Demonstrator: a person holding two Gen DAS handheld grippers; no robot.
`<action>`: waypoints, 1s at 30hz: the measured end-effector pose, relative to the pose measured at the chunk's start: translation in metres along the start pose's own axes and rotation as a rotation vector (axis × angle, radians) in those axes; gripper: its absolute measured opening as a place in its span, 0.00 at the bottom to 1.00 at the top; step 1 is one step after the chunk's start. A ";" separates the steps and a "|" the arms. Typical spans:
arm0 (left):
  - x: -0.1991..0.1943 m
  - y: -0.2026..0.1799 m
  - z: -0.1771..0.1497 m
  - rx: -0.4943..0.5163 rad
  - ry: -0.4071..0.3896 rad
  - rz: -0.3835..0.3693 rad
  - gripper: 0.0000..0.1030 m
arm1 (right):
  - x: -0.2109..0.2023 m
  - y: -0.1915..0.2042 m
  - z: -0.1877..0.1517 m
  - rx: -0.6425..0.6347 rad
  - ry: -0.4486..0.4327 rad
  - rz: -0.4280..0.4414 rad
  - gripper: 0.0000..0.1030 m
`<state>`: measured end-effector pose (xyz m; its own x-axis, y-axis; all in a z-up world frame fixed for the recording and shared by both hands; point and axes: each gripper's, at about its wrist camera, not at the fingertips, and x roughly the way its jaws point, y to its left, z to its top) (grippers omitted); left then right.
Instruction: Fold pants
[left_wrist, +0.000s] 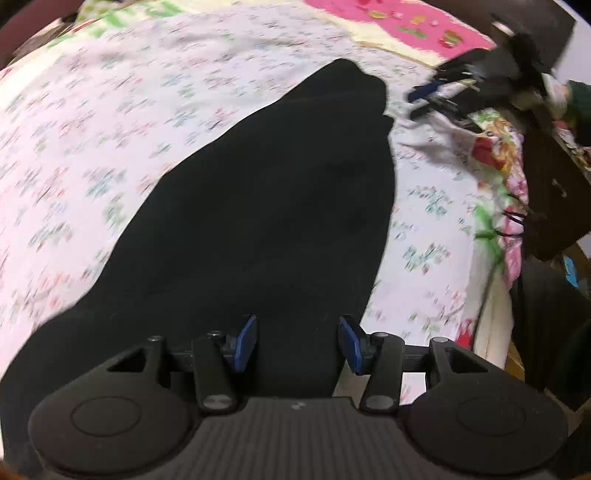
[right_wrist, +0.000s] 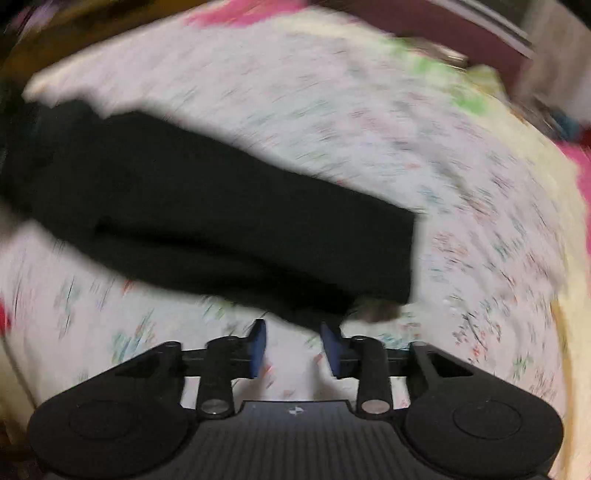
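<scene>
While its two blue pads stand apart with nothing pinched between them, the left gripper (left_wrist: 298, 341) sits at the bottom centre of the left wrist view, released, directly over the near end of the black pants (left_wrist: 266, 221). Dark cloth fills the gap behind the pads, but neither pad presses on it. From there the pants run up the frame as one long dark strip, narrowing to a rounded end near the upper middle, flat on a floral bedsheet (left_wrist: 110, 147). At the upper right of that view the right gripper (left_wrist: 436, 94) shows blurred, just beside the far end of the pants, with a pink patterned cloth (left_wrist: 406, 26) above it at the top edge.

Seen from the right wrist view, which is heavily smeared, the right gripper (right_wrist: 293, 345) is also let go: its blue pads are parted over bare sheet, empty. Just above the pads lies the pants' edge, the dark band stretching from the left edge to a squared end right of centre.
</scene>
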<state>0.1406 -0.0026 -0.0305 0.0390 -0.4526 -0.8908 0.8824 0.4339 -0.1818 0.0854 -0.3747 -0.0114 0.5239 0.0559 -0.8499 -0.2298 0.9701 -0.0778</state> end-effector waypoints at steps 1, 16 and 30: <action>0.002 -0.005 0.003 0.010 -0.001 -0.006 0.54 | 0.004 -0.012 0.003 0.071 -0.016 0.002 0.28; 0.035 -0.016 0.029 0.045 0.054 -0.046 0.55 | 0.010 -0.044 -0.028 0.472 -0.126 0.210 0.22; 0.034 -0.023 0.035 0.064 0.071 -0.040 0.56 | 0.036 -0.039 -0.044 0.481 -0.137 0.221 0.30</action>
<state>0.1383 -0.0555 -0.0424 -0.0276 -0.4114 -0.9110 0.9108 0.3652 -0.1926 0.0771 -0.4213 -0.0624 0.6153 0.2696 -0.7407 0.0377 0.9285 0.3694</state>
